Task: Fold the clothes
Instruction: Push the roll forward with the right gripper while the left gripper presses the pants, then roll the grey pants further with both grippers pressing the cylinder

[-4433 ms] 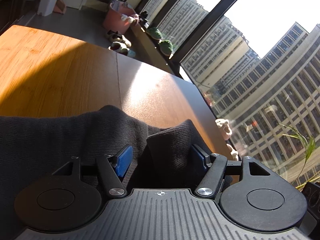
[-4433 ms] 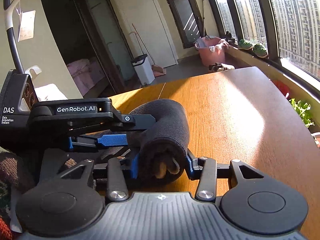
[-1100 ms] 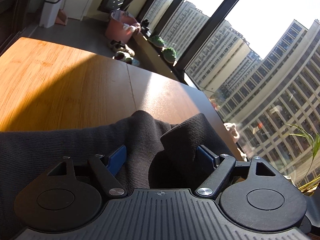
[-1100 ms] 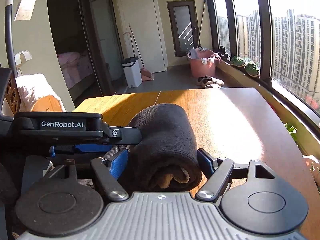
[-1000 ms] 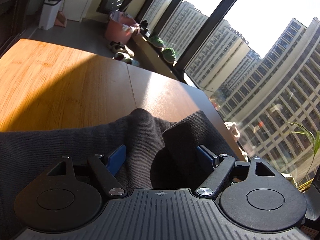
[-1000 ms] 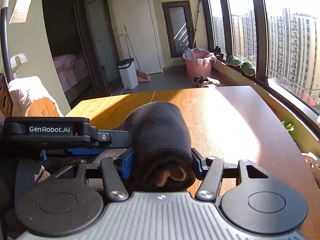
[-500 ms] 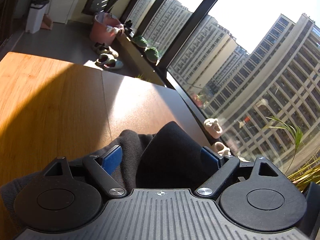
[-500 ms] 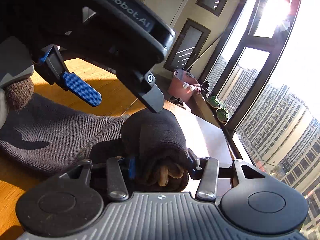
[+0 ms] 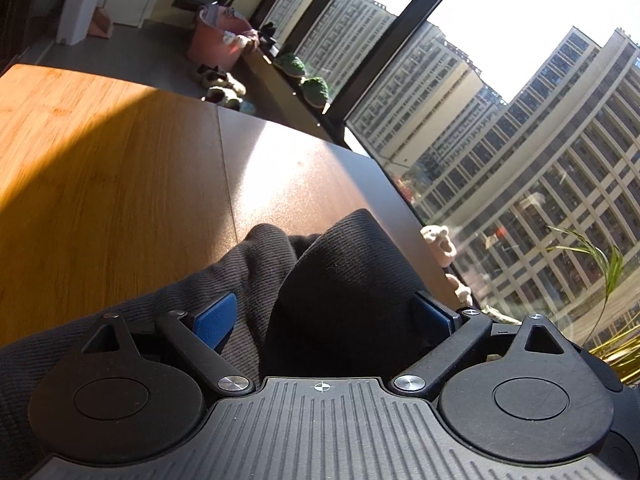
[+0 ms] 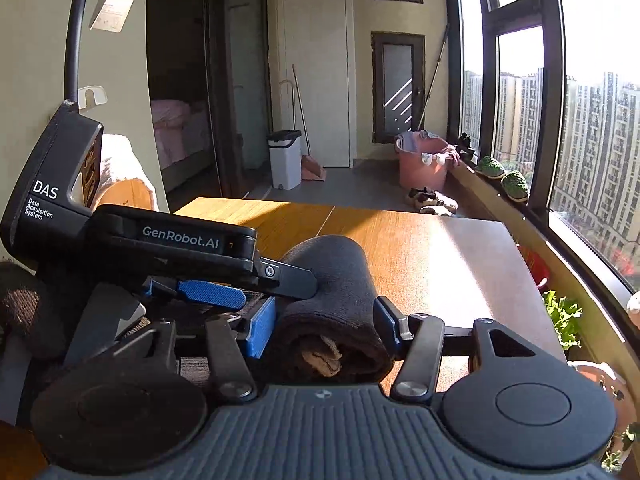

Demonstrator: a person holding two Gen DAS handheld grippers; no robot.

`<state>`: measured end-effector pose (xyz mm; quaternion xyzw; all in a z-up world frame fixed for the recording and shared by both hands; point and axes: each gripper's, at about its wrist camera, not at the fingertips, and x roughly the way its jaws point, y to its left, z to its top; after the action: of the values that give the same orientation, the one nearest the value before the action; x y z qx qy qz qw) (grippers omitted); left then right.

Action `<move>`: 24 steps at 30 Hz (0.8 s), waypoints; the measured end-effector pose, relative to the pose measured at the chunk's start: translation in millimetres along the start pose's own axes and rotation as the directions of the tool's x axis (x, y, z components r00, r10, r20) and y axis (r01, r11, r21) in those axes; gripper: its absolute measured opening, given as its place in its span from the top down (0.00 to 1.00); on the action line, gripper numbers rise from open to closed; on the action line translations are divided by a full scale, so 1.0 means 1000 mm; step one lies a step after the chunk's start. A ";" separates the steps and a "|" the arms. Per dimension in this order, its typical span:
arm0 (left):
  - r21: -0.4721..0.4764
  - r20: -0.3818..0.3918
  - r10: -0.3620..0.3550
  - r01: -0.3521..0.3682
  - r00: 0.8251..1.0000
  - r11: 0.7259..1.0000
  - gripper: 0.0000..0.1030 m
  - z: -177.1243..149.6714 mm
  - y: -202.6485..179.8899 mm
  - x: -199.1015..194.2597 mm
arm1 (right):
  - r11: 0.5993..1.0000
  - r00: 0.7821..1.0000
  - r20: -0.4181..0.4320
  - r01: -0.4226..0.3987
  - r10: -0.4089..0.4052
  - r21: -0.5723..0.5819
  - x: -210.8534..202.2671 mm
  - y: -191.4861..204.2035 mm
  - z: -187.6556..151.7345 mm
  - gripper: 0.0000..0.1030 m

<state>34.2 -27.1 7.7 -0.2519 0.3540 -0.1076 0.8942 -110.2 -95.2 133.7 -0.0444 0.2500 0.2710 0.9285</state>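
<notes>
Dark charcoal ribbed-knit garment (image 9: 328, 280), thick and soft, lies bunched on the wooden two-tone surface (image 9: 112, 184), at its near edge close to the window side. In the right wrist view its end is a tight roll (image 10: 336, 304) with a tan inner layer showing at the near face; the roll runs away from the camera toward the far end of the surface. Right gripper (image 10: 324, 324) stands about half open with both blue pads against the flanks of the roll, so it reads as clamped on it; its jaws have just been opening a little, with the roll between them. Likely reason for the hold: a roll this springy would loosen if let go, so one hand pins it. Left gripper (image 9: 324, 312) reaches in from the left of that view, across the roll. Its jaws have just been opening and now stand near their widest, with a raised hump of the knit between them; in the left wrist view the left blue pad (image 9: 214, 318) shows clear of the cloth, while the right pad is mostly hidden behind the hump, so contact there cannot be confirmed. Judged: left is releasing a fold it had placed, and the loose cloth trailing to the near left is not yet taken into the roll. Sun glare lies across the far part of the surface, window to the right.
</notes>
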 end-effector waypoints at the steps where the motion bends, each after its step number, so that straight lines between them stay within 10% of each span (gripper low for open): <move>1: -0.003 0.003 0.006 -0.006 1.000 1.000 0.06 0.000 0.001 -0.001 | 1.000 1.000 -0.020 -0.001 0.002 0.006 0.006 -0.002 -0.002 0.48; 13: 0.047 0.055 0.117 -0.120 0.992 0.992 0.16 0.002 0.008 -0.012 | 0.999 1.000 0.015 -0.011 0.010 0.043 0.007 -0.010 -0.012 0.21; 19: 0.052 0.055 0.121 -0.124 0.991 0.991 0.16 0.004 0.009 -0.014 | 0.986 0.999 -0.013 -0.027 0.029 0.163 0.023 -0.035 -0.011 0.22; 24: 0.052 0.061 0.124 -0.128 0.990 0.990 0.17 0.003 0.009 -0.016 | 0.999 0.999 -0.035 0.030 -0.030 0.015 0.024 -0.004 -0.014 0.34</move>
<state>25.2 -12.1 14.0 -0.2068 0.3403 -0.0535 0.9157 -96.9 -90.2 109.4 -0.0458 0.2674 0.2543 0.9283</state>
